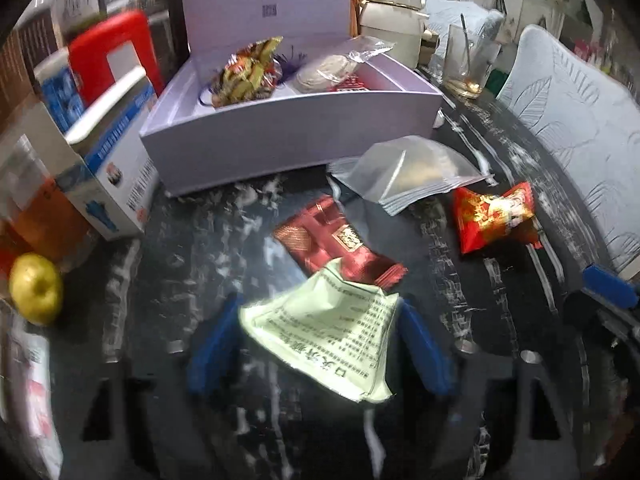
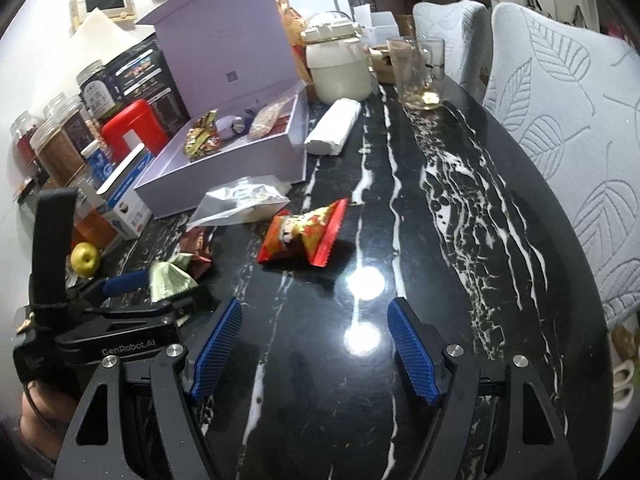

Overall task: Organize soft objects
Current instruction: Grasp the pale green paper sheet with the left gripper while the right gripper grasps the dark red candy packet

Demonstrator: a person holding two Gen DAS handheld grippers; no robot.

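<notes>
Currently | you're pinching green packet (image 1: 324,332) in left gripper (image 1: 320,344); right gripper (image 2: 314,344) spread, empty | boxed: two bags in lilac box (image 1: 288,136) at 12 o'clock | remaining: three loose.

Left wrist view is motion-blurred throughout; print on the pale green sachet (image 1: 324,332) is unreadable. That sachet covers one end of the dark red packet (image 1: 336,246). In the right wrist view, the left gripper (image 2: 160,280) hides part of the sachet. Contents of the clear bag (image 1: 404,172) are indistinct.
</notes>
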